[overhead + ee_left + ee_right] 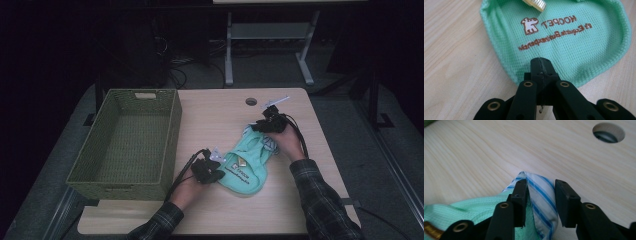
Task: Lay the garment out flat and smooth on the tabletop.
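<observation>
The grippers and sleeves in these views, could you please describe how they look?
Both the left gripper and the right gripper are black, with brass-coloured rivets on their linkages and a black cable trailing from each. A grey three-cornered plate tops each. The person wears dark plaid sleeves.

Dim room, dark grey floor (350, 165). Light wood table (210, 107) at frame centre, round cable hole (251, 101) near far edge. Grey metal desk frame (270, 37) at top centre, cables (175, 65) on floor at upper left.

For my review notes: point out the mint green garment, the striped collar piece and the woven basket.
mint green garment (574, 47), left gripper view, on its mesh body.
striped collar piece (542, 195), right gripper view, on the fold between the jaws.
woven basket (172, 135), high view, on its right wall.
</observation>
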Available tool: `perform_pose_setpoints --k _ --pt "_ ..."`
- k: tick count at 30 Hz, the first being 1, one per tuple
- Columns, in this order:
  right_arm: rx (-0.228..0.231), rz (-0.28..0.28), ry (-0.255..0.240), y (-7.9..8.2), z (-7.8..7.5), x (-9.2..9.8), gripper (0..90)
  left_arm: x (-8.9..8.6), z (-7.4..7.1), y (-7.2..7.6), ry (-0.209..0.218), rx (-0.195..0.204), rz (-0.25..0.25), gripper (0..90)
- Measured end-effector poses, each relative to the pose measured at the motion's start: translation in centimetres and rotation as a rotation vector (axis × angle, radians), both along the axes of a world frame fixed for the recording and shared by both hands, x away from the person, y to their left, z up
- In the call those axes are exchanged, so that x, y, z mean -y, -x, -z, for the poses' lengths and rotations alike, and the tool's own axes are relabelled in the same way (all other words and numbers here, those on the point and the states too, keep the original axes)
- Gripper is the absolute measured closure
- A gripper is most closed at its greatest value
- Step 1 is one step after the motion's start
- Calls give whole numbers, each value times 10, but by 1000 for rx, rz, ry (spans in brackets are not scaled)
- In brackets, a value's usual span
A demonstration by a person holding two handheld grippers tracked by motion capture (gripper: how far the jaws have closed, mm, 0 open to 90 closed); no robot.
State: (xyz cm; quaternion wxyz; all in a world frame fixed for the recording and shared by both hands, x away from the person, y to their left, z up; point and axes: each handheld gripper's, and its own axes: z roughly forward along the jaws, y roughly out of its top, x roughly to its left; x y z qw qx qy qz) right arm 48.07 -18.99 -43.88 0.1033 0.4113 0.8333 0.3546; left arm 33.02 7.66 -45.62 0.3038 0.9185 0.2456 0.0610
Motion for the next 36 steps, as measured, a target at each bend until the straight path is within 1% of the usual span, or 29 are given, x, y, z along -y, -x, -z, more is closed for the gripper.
perform_pose_setpoints --k 1,2,3,4,5,7,9,12,13,15,16,17,18,19,20,21,22,23,25,26,27,30,34,35,36 --pt "0 0 0 0 0 0 610 0 0 0 0 0 0 897" --pt "10 5 -18 4 -7 2 585 0 0 0 0 1 1 897" --pt "15 4 -22 6 -12 4 585 0 0 -1 -6 0 3 897" --pt "26 -3 -27 7 -15 6 585 0 0 0 -5 -1 2 897" --pt "30 2 -36 10 -19 7 586 0 0 0 -1 -2 -1 897" --pt "38 -5 -43 16 -26 10 604 0 0 0 -5 1 3 897" --pt "42 -12 -49 23 -32 13 643 0 0 0 -4 2 0 897" --pt "44 -18 -53 30 -37 16 661 -1 0 -1 -4 2 3 897" --pt "44 -22 -63 36 -40 18 671 -1 0 -1 -3 2 2 897" --pt "46 -24 -64 43 -43 21 673 -1 0 -1 -3 4 0 897" --pt "47 -28 -66 47 -44 23 676 0 0 0 5 2 -5 897" --pt "47 -28 -66 47 -44 23 676 0 0 0 5 2 -5 897" --pt "55 -26 -70 54 -45 27 683 0 1 -1 5 1 -4 897" --pt "55 -26 -70 54 -45 27 683 -1 0 -1 4 -2 -4 897" --pt "56 -26 -82 61 -46 31 683 -1 0 -1 3 -1 -3 897" --pt "56 -26 -82 61 -46 31 683 -1 0 -1 3 -1 -3 897" --pt "63 -28 -80 68 -47 37 683 -1 0 -1 2 1 -2 897" --pt "63 -28 -80 68 -47 37 683 -1 0 -1 2 1 -2 897" --pt "67 -30 -85 74 -47 43 683 -1 0 -1 4 0 -2 897" --pt "71 -26 -77 81 -45 48 683 -1 0 -1 6 -3 -2 897" --pt "71 -26 -77 81 -45 48 683 -1 0 -1 6 -3 -2 897" --pt "69 -11 -73 91 -40 59 685 -2 0 -2 1 -7 1 897" --pt "56 1 -67 99 -34 67 696 -2 0 -2 1 -11 2 897" --pt "46 3 -61 101 -31 69 696 -2 0 -2 1 -11 2 897" --pt "28 5 -51 104 -24 73 702 -2 0 -2 1 -11 2 897"
